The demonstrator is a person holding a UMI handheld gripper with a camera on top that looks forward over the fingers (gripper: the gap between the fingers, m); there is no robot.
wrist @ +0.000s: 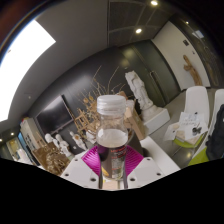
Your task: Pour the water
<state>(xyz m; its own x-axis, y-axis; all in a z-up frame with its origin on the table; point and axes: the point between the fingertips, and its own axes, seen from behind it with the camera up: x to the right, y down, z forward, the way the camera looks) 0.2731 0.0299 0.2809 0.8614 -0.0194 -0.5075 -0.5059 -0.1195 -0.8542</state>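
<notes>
Your gripper [113,165] has clamped both fingers on the capped bottle [113,135], lifted clear; next, find a vessel to tilt over.

No text, label, brand or number is legible on the bottle [113,135] or elsewhere.

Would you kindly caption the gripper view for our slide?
Gripper shut on a capped clear bottle, held upright.

I see a white bench [160,150] running off beyond the bottle. On it, toward the far right, rest a white container [186,128] and something yellow-green [193,146] I can't identify.
</notes>
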